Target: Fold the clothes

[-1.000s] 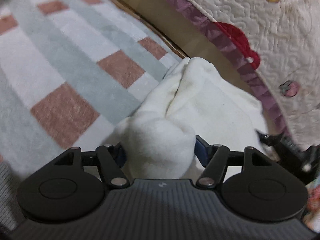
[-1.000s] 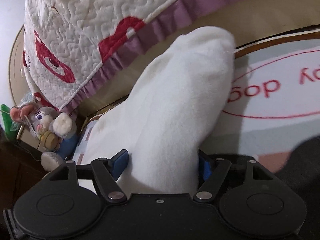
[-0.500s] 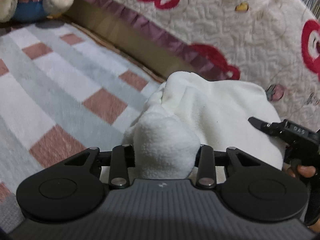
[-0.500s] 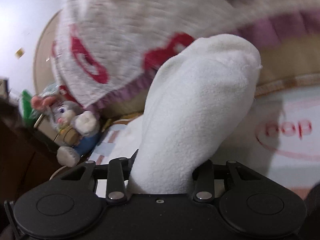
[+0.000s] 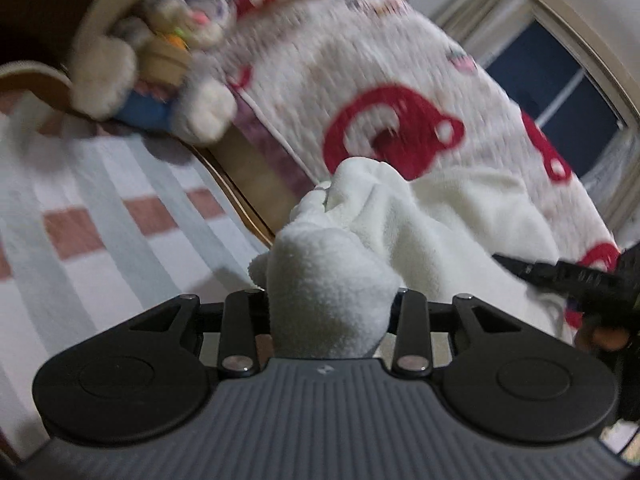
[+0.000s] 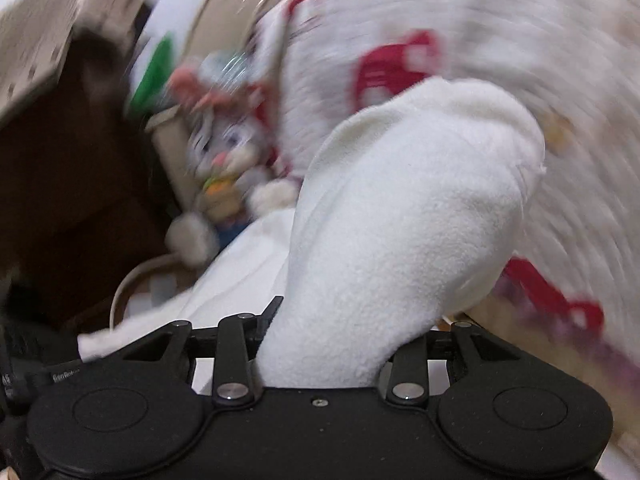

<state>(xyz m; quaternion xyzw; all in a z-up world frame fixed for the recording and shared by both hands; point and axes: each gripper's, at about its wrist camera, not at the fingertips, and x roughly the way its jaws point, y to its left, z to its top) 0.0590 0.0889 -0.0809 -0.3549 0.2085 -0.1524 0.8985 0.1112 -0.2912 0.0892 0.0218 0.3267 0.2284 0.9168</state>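
Left wrist view: left gripper [image 5: 332,304] at bottom centre, jaws clamped on a bunched fold of one white fleece garment [image 5: 420,232]; fingertips buried in the pile.
Garment, left view: it spreads from the grip toward centre right, lying across the checked blanket [image 5: 100,216] and against the quilt [image 5: 400,92].
Right gripper, left view: right gripper [image 5: 560,272] enters at the right edge, cut off by the frame; a fingertip of the person's hand [image 5: 604,334] shows below it.
Right wrist view: right gripper [image 6: 328,344] pinches the same garment [image 6: 408,216], which rises in a thick roll to centre right and hides the jaw tips.
Count: two grippers, one garment, one plush rabbit [image 5: 160,44], one red-patterned quilt.
Hard to make out: rabbit [image 6: 224,156] and quilt [image 6: 400,68] are motion-blurred; upper-left shapes are unreadable.
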